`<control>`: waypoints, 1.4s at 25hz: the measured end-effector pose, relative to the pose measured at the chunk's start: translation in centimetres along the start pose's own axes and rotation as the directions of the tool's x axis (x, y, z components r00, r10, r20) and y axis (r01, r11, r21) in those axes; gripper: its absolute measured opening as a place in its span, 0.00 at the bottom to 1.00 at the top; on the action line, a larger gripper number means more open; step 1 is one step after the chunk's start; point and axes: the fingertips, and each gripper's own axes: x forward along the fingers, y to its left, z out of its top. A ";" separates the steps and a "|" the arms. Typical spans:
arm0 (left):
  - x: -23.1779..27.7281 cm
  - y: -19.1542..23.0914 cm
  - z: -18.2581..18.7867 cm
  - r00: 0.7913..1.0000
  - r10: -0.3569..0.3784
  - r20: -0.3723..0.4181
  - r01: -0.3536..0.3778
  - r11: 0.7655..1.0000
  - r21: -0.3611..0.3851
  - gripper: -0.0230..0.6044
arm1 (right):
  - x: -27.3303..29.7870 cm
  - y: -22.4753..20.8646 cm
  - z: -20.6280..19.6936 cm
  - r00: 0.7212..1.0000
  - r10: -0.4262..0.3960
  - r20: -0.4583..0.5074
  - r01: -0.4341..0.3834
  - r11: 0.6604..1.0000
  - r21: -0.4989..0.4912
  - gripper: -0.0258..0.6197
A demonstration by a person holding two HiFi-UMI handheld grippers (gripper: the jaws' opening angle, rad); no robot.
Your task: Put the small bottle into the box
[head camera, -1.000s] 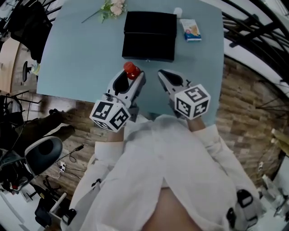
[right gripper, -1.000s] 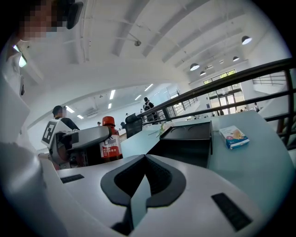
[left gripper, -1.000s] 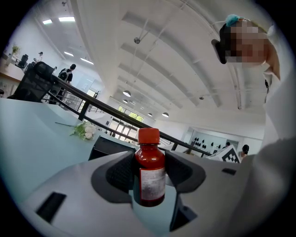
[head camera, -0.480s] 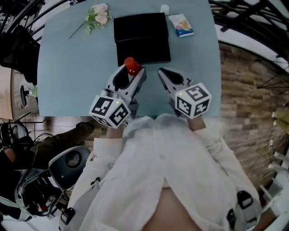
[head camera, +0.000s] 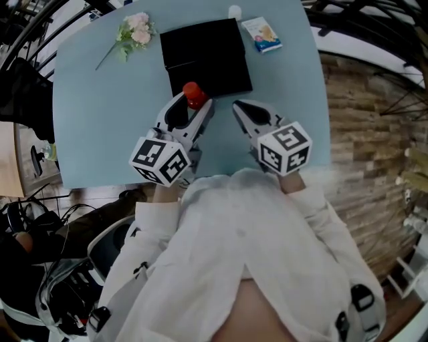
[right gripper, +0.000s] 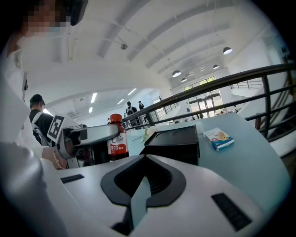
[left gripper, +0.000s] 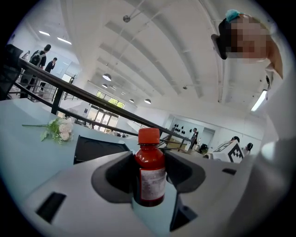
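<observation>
A small red bottle (head camera: 194, 95) with a red cap and white label stands upright between the jaws of my left gripper (head camera: 193, 105), which is shut on its body (left gripper: 150, 172). The bottle sits at the near edge of the black box (head camera: 204, 53), which lies on the pale blue table (head camera: 100, 107). I cannot tell whether the box is open. The box (left gripper: 98, 147) shows just behind the bottle in the left gripper view. My right gripper (head camera: 240, 109) is beside it to the right, shut with nothing between its jaws (right gripper: 138, 196). From there I see the bottle (right gripper: 118, 140) and box (right gripper: 173, 141).
A sprig of pale flowers (head camera: 130, 32) lies at the table's far left. A small printed carton (head camera: 261, 34) and a white round object (head camera: 234, 11) lie right of and behind the box. The table's near edge runs just under the grippers; railings and a wood floor surround it.
My left gripper has carried the bottle forward, from a little short of the box to its near edge. The right gripper has kept its place beside it.
</observation>
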 end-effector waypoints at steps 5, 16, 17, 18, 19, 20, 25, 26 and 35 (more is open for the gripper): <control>0.6 1.1 -0.2 0.998 -0.009 -0.062 0.014 0.997 0.077 0.37 | 0.3 -0.7 0.0 0.999 -0.032 0.001 0.032 0.999 0.015 0.04; 2.8 3.1 0.0 0.986 -0.034 -0.161 0.067 0.976 0.206 0.37 | 2.0 -2.5 0.0 0.997 -0.072 -0.013 0.073 0.996 0.055 0.04; 2.9 3.3 0.1 0.985 -0.033 -0.169 0.071 0.972 0.222 0.37 | 2.1 -2.5 0.0 0.997 -0.075 -0.013 0.075 0.996 0.057 0.04; 3.0 3.5 0.2 0.984 -0.029 -0.177 0.072 0.968 0.240 0.38 | 2.2 -2.5 0.1 0.997 -0.077 -0.012 0.078 0.995 0.059 0.04; 3.1 3.7 0.3 0.983 -0.024 -0.184 0.072 0.963 0.258 0.38 | 2.3 -2.5 0.1 0.997 -0.079 -0.011 0.080 0.995 0.062 0.04; 3.2 3.9 0.4 0.982 -0.018 -0.191 0.071 0.959 0.275 0.38 | 2.4 -2.5 0.1 0.997 -0.082 -0.010 0.082 0.994 0.067 0.04; 4.0 5.4 0.8 0.974 0.009 -0.228 0.075 0.930 0.359 0.37 | 3.1 -2.6 -0.5 0.995 -0.094 -0.018 0.096 0.990 0.107 0.04; 4.3 5.5 0.8 0.971 0.015 -0.237 0.078 0.922 0.378 0.37 | 3.1 -2.7 -0.7 0.995 -0.097 -0.020 0.099 0.989 0.114 0.04; 7.1 6.5 -0.4 0.941 -0.020 -0.338 0.185 0.867 0.462 0.37 | 3.3 -4.0 -1.7 0.990 -0.139 -0.040 0.143 0.978 0.151 0.04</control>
